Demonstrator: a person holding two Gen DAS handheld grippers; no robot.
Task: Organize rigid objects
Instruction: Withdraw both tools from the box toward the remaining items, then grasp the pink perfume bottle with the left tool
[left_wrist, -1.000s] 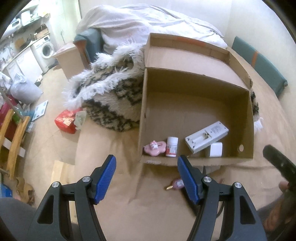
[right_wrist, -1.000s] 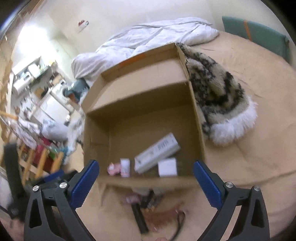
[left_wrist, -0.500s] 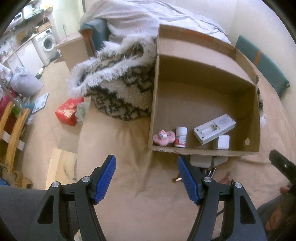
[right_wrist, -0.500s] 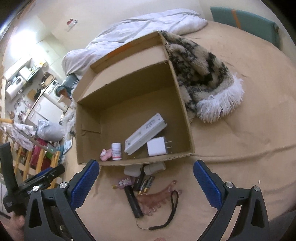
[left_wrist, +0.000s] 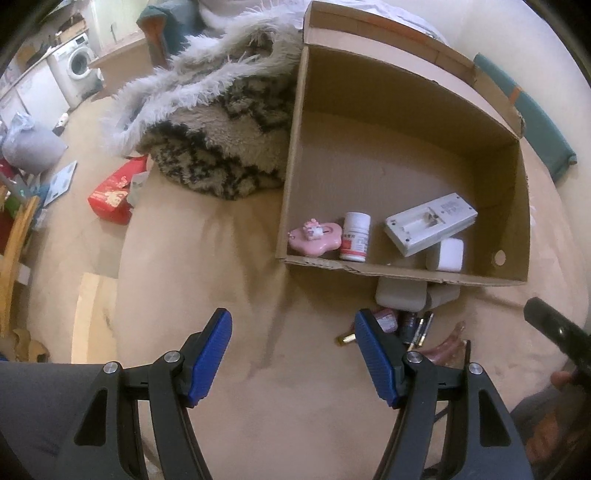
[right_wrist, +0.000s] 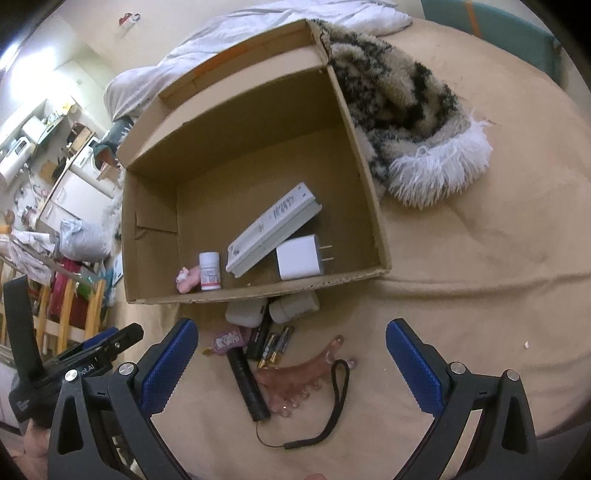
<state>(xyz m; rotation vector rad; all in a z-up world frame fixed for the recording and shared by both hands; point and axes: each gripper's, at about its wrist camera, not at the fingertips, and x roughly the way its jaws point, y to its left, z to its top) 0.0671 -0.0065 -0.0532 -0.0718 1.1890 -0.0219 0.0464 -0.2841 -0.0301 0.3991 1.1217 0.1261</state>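
Observation:
An open cardboard box (right_wrist: 369, 192) (left_wrist: 291, 155) lies on the tan bed cover. It holds a white remote (right_wrist: 273, 229) (left_wrist: 430, 223), a white charger plug (right_wrist: 300, 257) (left_wrist: 445, 254), a white pill bottle (right_wrist: 209, 270) (left_wrist: 355, 236) and a pink trinket (left_wrist: 314, 239). In front of the box lie a black flashlight with a strap (right_wrist: 248, 384), batteries (right_wrist: 276, 345), a pink comb-like piece (right_wrist: 301, 376), a small pink tag (right_wrist: 228, 339) and two white cases (right_wrist: 271, 309) (left_wrist: 400, 293). My right gripper (right_wrist: 291, 363) is open above them. My left gripper (left_wrist: 293, 352) is open to their left.
A furry black-and-white blanket (right_wrist: 406, 110) (left_wrist: 221, 129) lies behind and beside the box. A white duvet (right_wrist: 258, 26) is at the back. The bed edge drops to the floor on the left, with a red pack (left_wrist: 114, 192) and a washing machine (left_wrist: 75, 68).
Both grippers have pulled back and risen from the box. The loose items in front of the box have come fully into view. Both stay open.

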